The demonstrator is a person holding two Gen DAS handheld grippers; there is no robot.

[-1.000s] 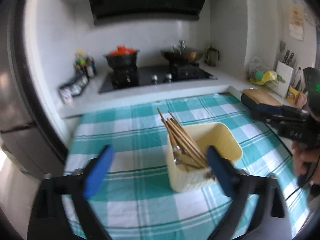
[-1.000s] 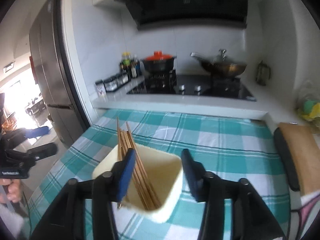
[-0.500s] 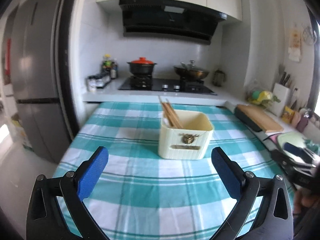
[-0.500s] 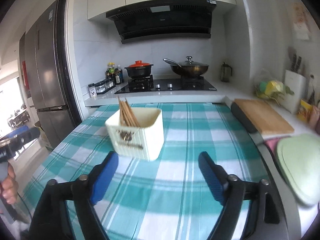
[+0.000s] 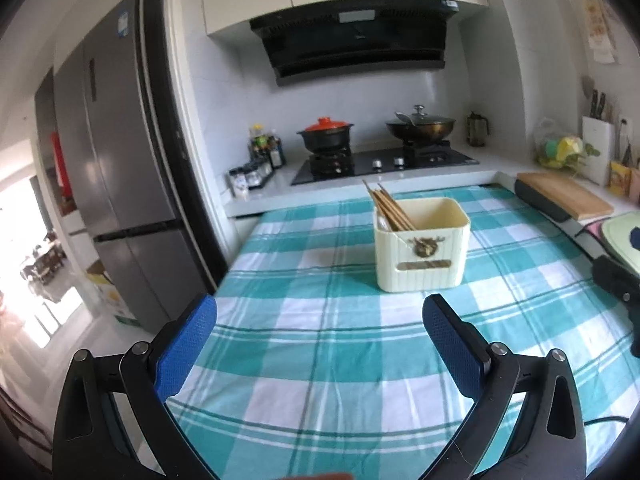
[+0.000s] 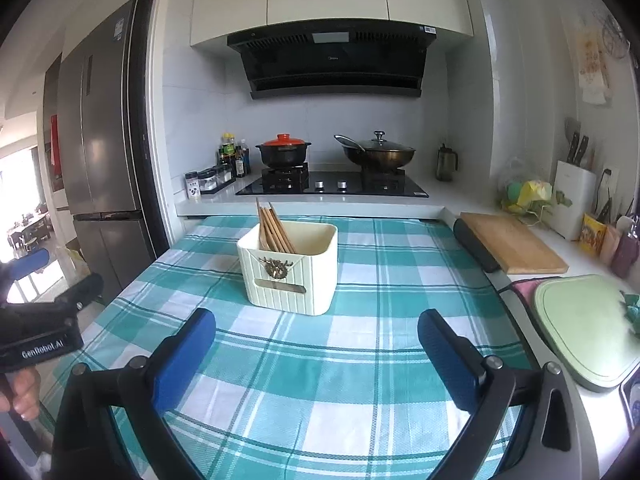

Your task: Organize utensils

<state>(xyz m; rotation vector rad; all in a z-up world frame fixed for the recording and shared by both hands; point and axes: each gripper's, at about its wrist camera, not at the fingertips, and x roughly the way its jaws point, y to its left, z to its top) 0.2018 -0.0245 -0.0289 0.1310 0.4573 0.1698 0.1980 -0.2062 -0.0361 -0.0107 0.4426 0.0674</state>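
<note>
A cream utensil holder (image 5: 422, 256) stands upright on the teal checked tablecloth (image 5: 320, 360), with several wooden chopsticks (image 5: 390, 206) leaning in its left corner. My left gripper (image 5: 319, 308) is open wide, well short of the holder, with only cloth between its blue pads. In the right wrist view the same holder (image 6: 288, 280) and chopsticks (image 6: 272, 228) sit ahead and a little left. My right gripper (image 6: 316, 318) is back from the holder; its jaws are opening and nothing is between them.
Behind the table is a counter with a hob (image 6: 332, 188), a red-lidded pot (image 6: 284, 152) and a wok (image 6: 378, 154). A wooden cutting board (image 6: 512, 246) and a green board (image 6: 588, 328) lie to the right. A fridge (image 5: 120, 200) stands on the left.
Both grippers have drawn back from the holder, which now looks smaller and farther off. The right jaws, close around the holder's chopstick corner a second ago, have spread wide. The holder stays put.
</note>
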